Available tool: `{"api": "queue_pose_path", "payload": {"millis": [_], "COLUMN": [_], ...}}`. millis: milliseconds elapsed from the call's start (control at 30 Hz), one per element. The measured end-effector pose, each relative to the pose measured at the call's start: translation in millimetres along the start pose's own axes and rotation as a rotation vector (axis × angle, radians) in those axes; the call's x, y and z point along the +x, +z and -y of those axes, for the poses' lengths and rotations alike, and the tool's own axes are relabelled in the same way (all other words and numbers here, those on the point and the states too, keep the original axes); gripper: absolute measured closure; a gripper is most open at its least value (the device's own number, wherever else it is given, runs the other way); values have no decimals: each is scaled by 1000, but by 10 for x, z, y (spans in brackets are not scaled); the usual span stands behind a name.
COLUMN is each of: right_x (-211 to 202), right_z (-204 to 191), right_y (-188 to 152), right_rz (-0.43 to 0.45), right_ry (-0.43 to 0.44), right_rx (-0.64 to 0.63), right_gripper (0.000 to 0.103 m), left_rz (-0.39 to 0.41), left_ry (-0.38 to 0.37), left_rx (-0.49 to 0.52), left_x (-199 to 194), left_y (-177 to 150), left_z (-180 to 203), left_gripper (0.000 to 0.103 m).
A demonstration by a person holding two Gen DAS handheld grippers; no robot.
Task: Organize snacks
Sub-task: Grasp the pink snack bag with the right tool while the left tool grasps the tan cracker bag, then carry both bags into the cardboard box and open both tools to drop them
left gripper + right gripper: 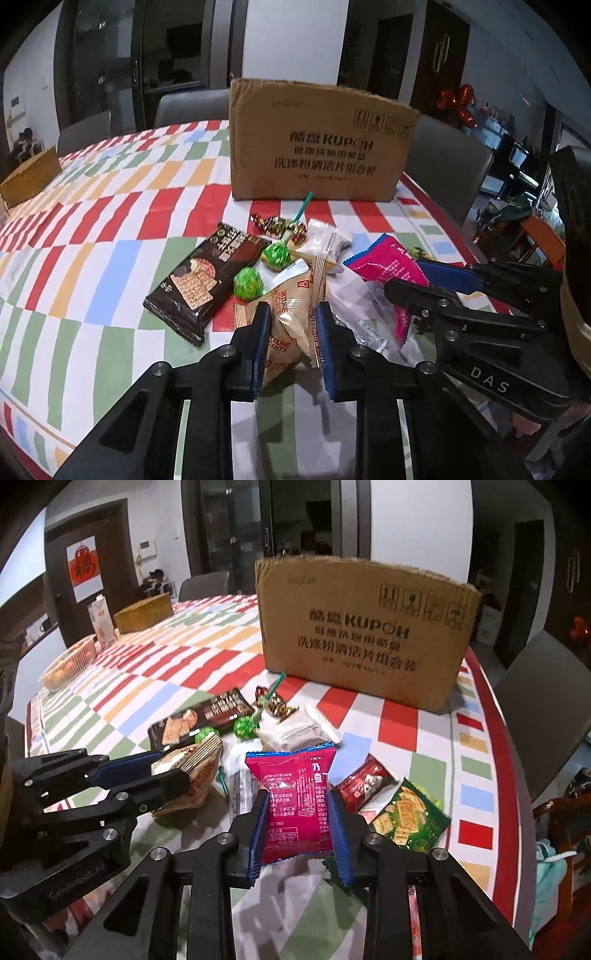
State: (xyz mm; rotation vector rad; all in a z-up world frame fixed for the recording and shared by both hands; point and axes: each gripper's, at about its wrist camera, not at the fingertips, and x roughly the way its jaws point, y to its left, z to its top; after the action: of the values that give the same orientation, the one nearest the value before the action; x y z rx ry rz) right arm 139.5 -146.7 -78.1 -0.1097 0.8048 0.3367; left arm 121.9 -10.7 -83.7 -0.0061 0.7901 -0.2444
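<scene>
The left hand-held gripper (291, 332) pinches a tan biscuit packet (291, 314) between its blue pads, the packet standing tilted just in front of the cardboard box (321, 147) and well short of it. The right hand-held gripper (298, 825) pinches a pink snack packet (295, 797), gripped at both side edges, also in front of the box and a little to the right of the tan packet (192, 771).

Between the two held packets and the box lies a loose heap on the table (92, 229), which wears a checked cloth of red, green, blue and orange. In the heap, a dark cracker packet (199, 280) lies flat to the left, two green lollipops (275, 254) sit just beside it, a few foil-wrapped sweets (273, 223) lie nearest the box, and a white wrapped cake (325, 243) rests to their right. Right of the pink packet, further from the box, lie a small red packet (364, 782) and a green cracker packet (410, 819), touching each other.

Far left of the box sit a gold box (144, 613), a carton (101, 622) and a shallow basket (70, 661).
</scene>
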Motion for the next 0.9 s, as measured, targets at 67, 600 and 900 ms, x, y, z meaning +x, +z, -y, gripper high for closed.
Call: {"api": "queue_pose_path", "payload": {"millis": [67,600,900], "right_x": [-64,-532,-728], "right_z": [-4,22,230], "right_y": [22,433,888], "right_rz": [15,184,275], "right_ry": [-1,-34,-71], "right_rx": [3,10,20], "right_gripper": [71,71,71], "left_rz": [14,185,269], "left_ry": [-6,17,-2], "left_rx": [-1,32,84], "left_x": [-58,-441,-585], "left_y": [24,582,1198], "left_z": [15,51,80], "left_gripper": [78,79,79]}}
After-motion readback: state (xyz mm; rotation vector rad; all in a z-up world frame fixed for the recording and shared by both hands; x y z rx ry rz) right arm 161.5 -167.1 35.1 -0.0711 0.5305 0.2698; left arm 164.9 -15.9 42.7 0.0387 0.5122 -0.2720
